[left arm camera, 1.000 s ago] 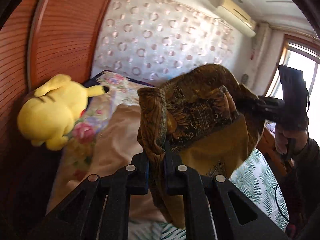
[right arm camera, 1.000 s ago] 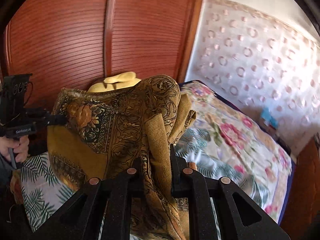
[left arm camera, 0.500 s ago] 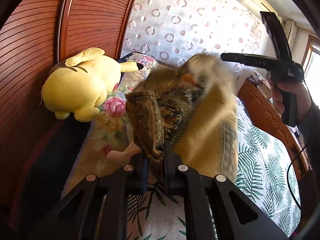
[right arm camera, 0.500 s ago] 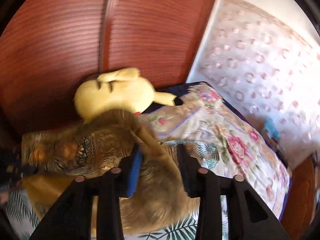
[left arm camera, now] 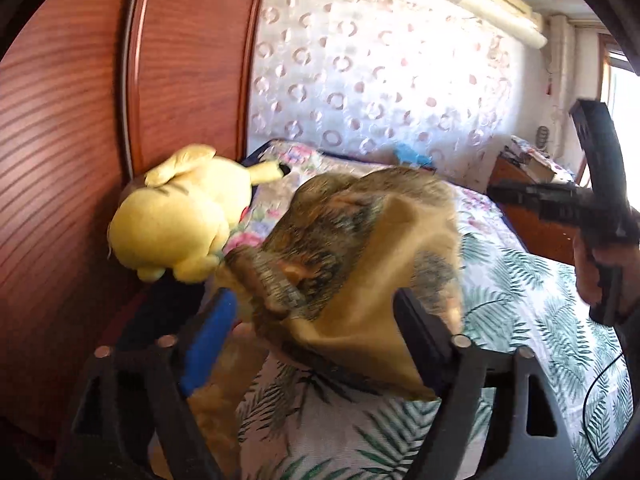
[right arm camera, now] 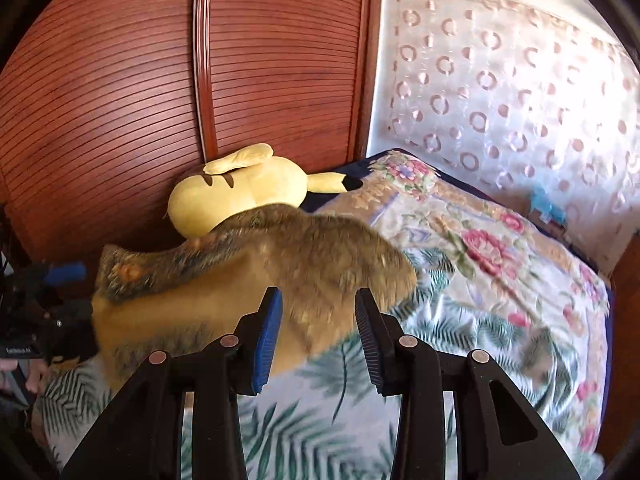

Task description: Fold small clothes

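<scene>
Garment: mustard cloth point(left arm camera: 360, 264) with dark paisley print, blurred in both views, bunched and dropping onto the bed point(left arm camera: 540, 312); no flat shape yet.
Where: near-left part of the leaf-print sheet, just in front of the yellow plush point(left arm camera: 180, 216) that lies against the wooden headboard point(right arm camera: 120, 100).
Left gripper point(left arm camera: 316, 328): jaws have just been opening and now stand wide; the cloth hangs between them, but neither pad presses on it. A fold drapes over the right finger.
Right gripper point(right arm camera: 318, 332): jaws parted, with a clear gap. The cloth's near edge lies between and beyond the tips; no pad clamps it, so it is let go.
Other view of right gripper: seen far right in the left camera, held in a hand point(left arm camera: 600, 268), well apart from the cloth.
Done, by my reading: cloth carried to the bed and released by both claws.
Left to do: spread it flat, smooth the bunched top, then make every fold; none shows so far.
Progress: early, a laying-out step rather than a folding one.
Watch: cloth may settle crumpled against the plush and need pulling toward the near side.
Far side: floral quilt point(right arm camera: 480, 240) untouched.
</scene>
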The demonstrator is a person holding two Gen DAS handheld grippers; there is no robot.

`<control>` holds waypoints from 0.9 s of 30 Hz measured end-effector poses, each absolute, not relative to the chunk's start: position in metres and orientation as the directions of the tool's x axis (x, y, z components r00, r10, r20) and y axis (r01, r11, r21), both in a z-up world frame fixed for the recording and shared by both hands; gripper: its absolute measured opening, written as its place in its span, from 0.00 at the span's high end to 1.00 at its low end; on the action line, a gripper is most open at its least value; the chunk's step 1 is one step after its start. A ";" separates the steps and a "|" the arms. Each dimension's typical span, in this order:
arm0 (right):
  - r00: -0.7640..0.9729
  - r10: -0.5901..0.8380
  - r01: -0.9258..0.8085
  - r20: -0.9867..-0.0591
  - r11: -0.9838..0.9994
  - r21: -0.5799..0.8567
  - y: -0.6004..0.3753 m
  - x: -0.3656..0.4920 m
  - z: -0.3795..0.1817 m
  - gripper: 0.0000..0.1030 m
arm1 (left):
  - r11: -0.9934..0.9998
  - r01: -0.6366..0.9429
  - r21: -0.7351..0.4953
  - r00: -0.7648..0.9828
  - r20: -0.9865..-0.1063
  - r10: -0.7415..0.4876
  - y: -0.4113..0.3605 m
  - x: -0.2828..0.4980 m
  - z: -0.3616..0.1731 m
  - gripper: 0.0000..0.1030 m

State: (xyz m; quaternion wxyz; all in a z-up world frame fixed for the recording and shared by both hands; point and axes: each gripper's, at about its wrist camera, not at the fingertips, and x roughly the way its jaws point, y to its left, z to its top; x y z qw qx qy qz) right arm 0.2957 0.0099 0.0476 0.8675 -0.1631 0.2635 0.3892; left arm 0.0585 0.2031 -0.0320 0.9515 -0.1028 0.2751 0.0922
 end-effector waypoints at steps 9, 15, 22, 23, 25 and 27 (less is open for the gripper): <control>0.628 0.578 -0.693 -0.521 0.720 -0.035 -0.067 0.214 0.050 0.59 | 0.986 -0.129 -0.107 0.859 -0.508 0.057 0.144 0.052 -0.009 0.20; 0.693 0.533 -0.615 -0.485 0.789 -0.012 -0.117 0.154 0.046 0.46 | 0.995 -0.050 -0.090 0.873 -0.487 0.000 0.096 0.055 0.001 0.20; 0.794 0.457 -0.492 -0.400 0.871 0.020 -0.167 0.086 0.058 0.22 | 0.995 0.046 -0.090 0.888 -0.452 -0.082 0.043 0.050 0.021 0.20; 0.807 0.444 -0.473 -0.389 0.881 0.025 -0.172 0.077 0.061 0.21 | 0.995 0.054 -0.089 0.891 -0.446 -0.088 0.037 0.048 0.025 0.20; 0.834 0.408 -0.432 -0.370 0.902 0.021 -0.182 0.060 0.066 0.20 | 0.994 0.066 -0.083 0.894 -0.437 -0.095 0.028 0.044 0.032 0.20; 0.851 0.391 -0.409 -0.350 0.912 0.026 -0.189 0.048 0.071 0.19 | 0.995 0.072 -0.070 0.898 -0.431 -0.095 0.019 0.040 0.039 0.20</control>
